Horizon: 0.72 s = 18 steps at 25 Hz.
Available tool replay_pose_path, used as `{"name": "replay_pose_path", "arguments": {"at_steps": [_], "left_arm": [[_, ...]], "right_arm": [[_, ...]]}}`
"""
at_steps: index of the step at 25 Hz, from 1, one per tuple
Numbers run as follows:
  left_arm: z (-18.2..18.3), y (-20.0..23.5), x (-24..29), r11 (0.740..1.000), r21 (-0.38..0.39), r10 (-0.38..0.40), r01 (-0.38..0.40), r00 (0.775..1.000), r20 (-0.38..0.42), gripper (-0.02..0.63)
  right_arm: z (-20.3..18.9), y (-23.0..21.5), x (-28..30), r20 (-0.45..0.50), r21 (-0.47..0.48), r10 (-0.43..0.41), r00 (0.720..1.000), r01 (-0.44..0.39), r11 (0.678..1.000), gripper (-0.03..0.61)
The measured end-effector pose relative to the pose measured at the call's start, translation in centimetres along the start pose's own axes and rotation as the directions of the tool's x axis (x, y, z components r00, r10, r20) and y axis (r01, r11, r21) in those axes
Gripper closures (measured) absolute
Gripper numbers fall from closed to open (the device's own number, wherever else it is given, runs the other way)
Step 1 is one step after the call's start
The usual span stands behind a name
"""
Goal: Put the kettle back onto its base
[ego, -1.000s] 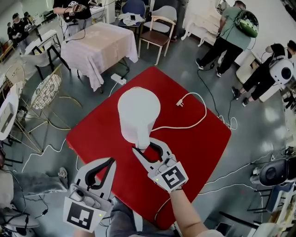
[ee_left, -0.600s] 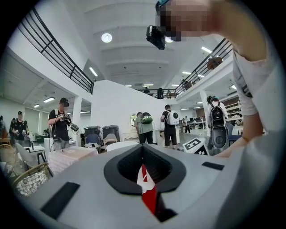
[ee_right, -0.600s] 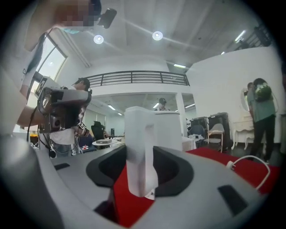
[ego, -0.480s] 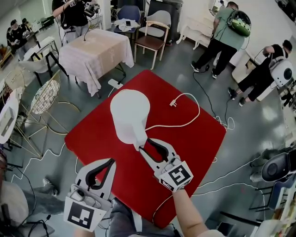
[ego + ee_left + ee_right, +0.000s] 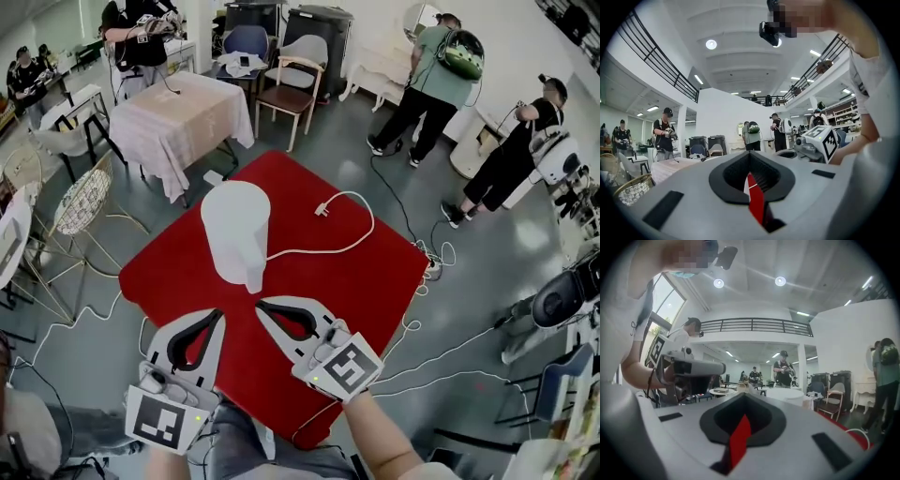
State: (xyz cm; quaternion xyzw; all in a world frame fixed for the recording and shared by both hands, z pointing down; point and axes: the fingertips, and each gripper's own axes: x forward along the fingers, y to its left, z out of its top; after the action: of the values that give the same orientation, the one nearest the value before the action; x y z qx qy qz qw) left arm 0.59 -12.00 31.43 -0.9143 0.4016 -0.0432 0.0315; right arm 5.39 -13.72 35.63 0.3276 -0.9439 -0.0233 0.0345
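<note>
Kettle (image 5: 234, 225) down, nothing held.
It stands upright near the far-left edge of the counter (image 5: 375, 281). The cord (image 5: 347, 246) runs out from under it, so I judge it seated on a base I can't see. Left hand-held gripper (image 5: 216, 315) and right hand-held gripper (image 5: 262, 305) are both pressed together on nothing, just short of it. Stiff, smooth shell, likely slippery, weighty if filled. Take the handle (image 5: 255, 277) facing me, not the body.

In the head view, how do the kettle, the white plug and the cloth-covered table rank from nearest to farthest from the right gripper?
1. kettle, just ahead of the right gripper, on the red table.
2. white plug, farther ahead and to the right.
3. cloth-covered table, beyond the red table, at upper left.
</note>
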Motion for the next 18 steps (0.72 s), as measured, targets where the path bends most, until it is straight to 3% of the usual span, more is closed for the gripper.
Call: {"name": "replay_pose_path", "arguments": {"at_steps": [8, 18], "left_arm": [[2.3, -4.4, -2.2, 0.999, -0.001, 0.050, -0.050, 0.999, 0.006, 0.603], [3.4, -6.7, -4.4, 0.996, 0.009, 0.086, -0.086, 0.996, 0.008, 0.603]], "right_arm": [[5.6, 4.8, -4.3, 0.043, -0.020, 0.113, 0.993, -0.112, 0.994, 0.571], [7.5, 7.1, -6.4, 0.092, -0.010, 0.138, 0.986, -0.138, 0.990, 0.571]]}}
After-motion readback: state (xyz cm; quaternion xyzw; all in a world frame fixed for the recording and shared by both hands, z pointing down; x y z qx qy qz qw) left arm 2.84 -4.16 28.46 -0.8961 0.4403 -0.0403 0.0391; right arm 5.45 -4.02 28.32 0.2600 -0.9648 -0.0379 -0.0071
